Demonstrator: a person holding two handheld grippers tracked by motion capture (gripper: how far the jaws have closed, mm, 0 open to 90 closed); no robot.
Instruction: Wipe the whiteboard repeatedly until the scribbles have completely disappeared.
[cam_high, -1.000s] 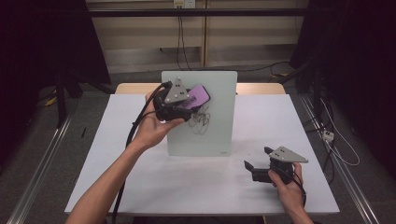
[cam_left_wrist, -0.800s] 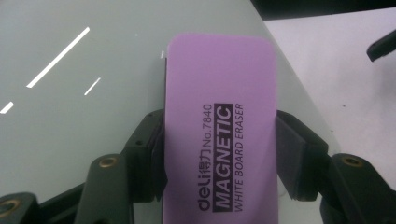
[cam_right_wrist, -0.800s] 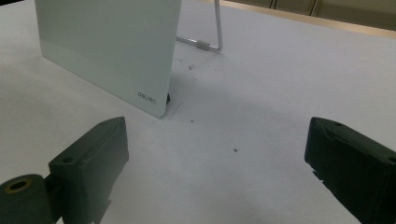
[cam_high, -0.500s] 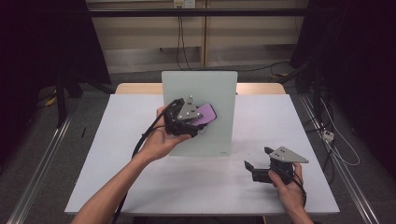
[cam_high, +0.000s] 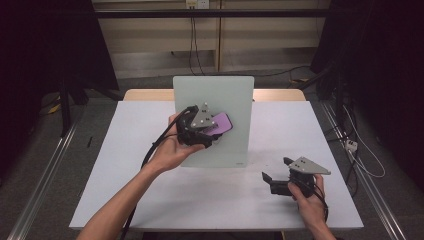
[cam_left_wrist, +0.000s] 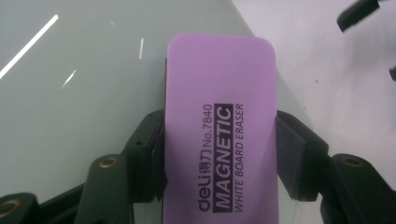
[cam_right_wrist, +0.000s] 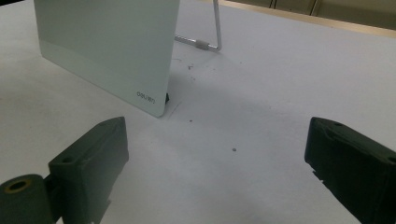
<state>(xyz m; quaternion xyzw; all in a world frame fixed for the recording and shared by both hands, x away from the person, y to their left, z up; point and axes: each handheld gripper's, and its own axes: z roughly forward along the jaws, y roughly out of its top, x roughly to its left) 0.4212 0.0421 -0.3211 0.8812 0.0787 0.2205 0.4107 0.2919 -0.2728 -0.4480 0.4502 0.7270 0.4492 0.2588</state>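
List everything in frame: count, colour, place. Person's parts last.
whiteboard: 1, pale grey-green glass, propped on a wire stand at table centre-back
magnetic whiteboard eraser: 1, purple, held flat against the board face in the left tool
table: 1, white top with a wooden edge at the back
wall cables: a few, dark, hanging behind the table
left tool: 1, black with a grey plate, shut on the eraser at the board's left-centre
right tool: 1, black with a grey plate, jaws open, low over the table's front right
left hand: 1, bare forearm, reaching in from bottom left
right hand: 1, at the bottom right edge
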